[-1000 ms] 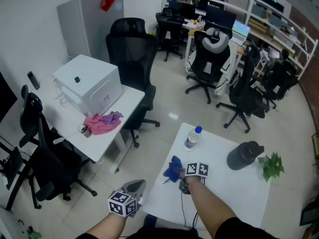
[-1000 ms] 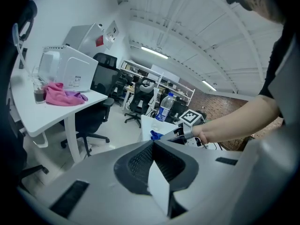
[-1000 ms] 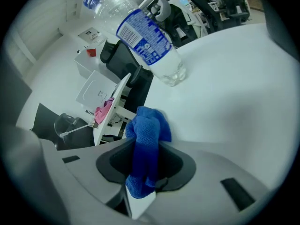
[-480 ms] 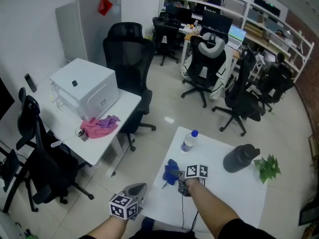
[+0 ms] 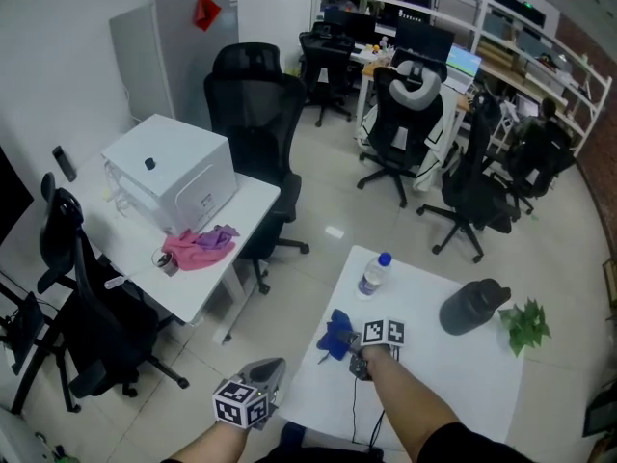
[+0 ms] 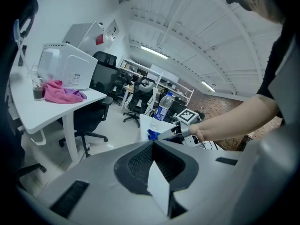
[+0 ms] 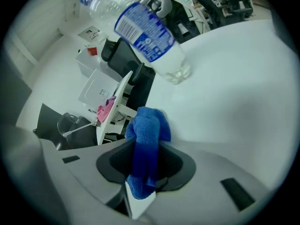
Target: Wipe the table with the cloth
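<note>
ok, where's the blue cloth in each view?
Head view: cloth at bottom centre, near the table left edge.
Left gripper view: small blue patch at centre.
Right gripper view: lower centre, clamped in the right gripper.
Shared landmark: bottle, just beyond the cloth.

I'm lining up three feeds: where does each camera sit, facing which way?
Head view: on the head, steeply down at the white table; left gripper, right gripper and forearms show.
Left gripper view: on that gripper, off the table, facing the right forearm.
Right gripper view: on that gripper, facing the bottle past its gripped cloth.
All share bottle and cloth.
</note>
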A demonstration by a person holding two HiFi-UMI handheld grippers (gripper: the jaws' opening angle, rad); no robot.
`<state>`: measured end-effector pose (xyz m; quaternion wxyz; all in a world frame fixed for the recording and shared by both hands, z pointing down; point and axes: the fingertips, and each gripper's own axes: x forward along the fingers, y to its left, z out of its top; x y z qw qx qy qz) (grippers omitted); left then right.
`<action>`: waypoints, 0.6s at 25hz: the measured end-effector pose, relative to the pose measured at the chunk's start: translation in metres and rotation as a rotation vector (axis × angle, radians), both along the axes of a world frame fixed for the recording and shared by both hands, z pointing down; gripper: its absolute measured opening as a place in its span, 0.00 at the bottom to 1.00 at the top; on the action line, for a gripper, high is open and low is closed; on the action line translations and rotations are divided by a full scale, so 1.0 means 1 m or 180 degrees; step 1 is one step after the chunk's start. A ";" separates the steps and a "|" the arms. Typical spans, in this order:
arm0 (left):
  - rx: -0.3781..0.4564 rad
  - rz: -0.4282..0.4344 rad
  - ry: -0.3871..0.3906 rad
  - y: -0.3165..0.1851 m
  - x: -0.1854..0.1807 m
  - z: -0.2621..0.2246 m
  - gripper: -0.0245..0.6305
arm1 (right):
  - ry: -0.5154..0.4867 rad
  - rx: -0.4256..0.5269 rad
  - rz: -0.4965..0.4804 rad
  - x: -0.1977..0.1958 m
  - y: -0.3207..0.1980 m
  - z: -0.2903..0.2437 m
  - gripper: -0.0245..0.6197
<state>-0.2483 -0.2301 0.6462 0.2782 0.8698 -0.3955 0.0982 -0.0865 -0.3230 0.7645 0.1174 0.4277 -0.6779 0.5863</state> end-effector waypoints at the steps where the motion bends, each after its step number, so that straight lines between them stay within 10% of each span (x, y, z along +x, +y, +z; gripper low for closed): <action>1: 0.0010 0.0006 0.0009 -0.001 0.001 -0.001 0.04 | 0.0015 -0.0015 0.0048 0.013 0.005 0.000 0.23; 7: 0.0060 0.0057 0.0090 -0.009 0.014 -0.008 0.04 | 0.0146 -0.0094 0.0255 0.073 0.028 0.001 0.23; 15: 0.0033 0.0038 0.0076 -0.004 0.006 -0.004 0.04 | -0.0061 0.0103 -0.0249 -0.038 -0.010 -0.012 0.23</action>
